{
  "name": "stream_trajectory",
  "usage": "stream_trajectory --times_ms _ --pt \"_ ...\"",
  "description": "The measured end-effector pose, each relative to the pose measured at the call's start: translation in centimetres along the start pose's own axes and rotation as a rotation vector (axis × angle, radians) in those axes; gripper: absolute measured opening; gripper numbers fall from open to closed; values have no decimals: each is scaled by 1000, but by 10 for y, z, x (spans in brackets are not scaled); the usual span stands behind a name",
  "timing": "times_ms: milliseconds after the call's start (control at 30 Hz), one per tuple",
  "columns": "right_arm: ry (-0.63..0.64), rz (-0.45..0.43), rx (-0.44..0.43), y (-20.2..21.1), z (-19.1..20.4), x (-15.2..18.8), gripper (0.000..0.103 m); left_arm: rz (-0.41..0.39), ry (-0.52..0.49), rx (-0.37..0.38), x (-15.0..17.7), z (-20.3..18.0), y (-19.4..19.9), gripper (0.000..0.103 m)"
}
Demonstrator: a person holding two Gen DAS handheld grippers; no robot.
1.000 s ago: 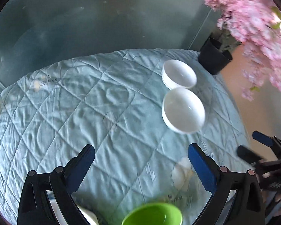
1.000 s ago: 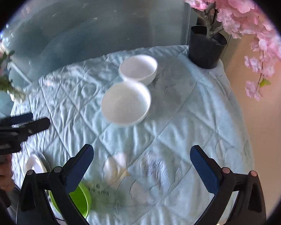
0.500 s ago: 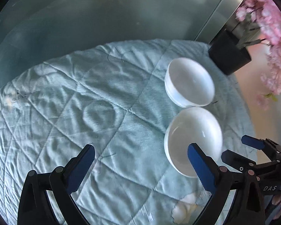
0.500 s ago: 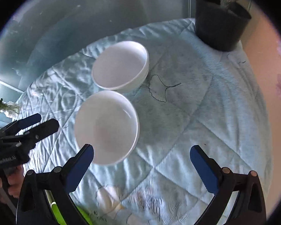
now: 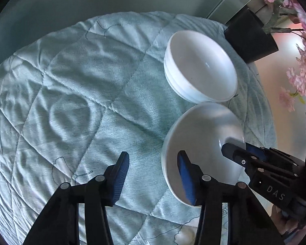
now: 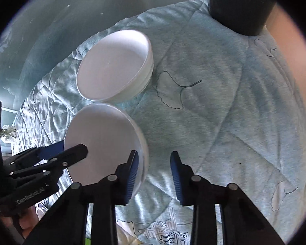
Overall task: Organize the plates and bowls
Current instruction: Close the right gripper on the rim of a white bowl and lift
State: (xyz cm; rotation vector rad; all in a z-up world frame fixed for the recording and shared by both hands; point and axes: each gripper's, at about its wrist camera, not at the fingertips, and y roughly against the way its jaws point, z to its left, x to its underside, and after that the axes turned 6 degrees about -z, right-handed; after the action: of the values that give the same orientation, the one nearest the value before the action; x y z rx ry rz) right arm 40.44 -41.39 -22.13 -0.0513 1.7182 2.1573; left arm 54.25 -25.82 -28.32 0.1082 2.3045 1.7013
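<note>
Both grippers straddle opposite rims of the near bowl [image 5: 202, 140] on the quilt [image 5: 75, 94]. The left gripper [image 5: 153, 169] has one finger inside and one outside the bowl's left rim, and the right gripper [image 6: 154, 171] does likewise at its right rim. Both jaws have just been closing, though whether the pads press the wall yet I cannot tell. The far bowl stack [image 6: 114, 67] sits just behind, near the black pot [image 5: 251, 36].
</note>
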Motion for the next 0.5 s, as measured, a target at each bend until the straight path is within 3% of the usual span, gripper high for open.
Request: stream_trajectory --times_ms 100,233,500 --pt "-5 4 8 -3 3 -1 23 11 -16 -3 -2 -3 -6 22" --pt "-32 17 -1 -12 3 -2 7 13 -13 30 -5 -6 -9 5" --pt "-24 -14 21 -16 10 2 7 14 -37 1 -11 -19 -18 3"
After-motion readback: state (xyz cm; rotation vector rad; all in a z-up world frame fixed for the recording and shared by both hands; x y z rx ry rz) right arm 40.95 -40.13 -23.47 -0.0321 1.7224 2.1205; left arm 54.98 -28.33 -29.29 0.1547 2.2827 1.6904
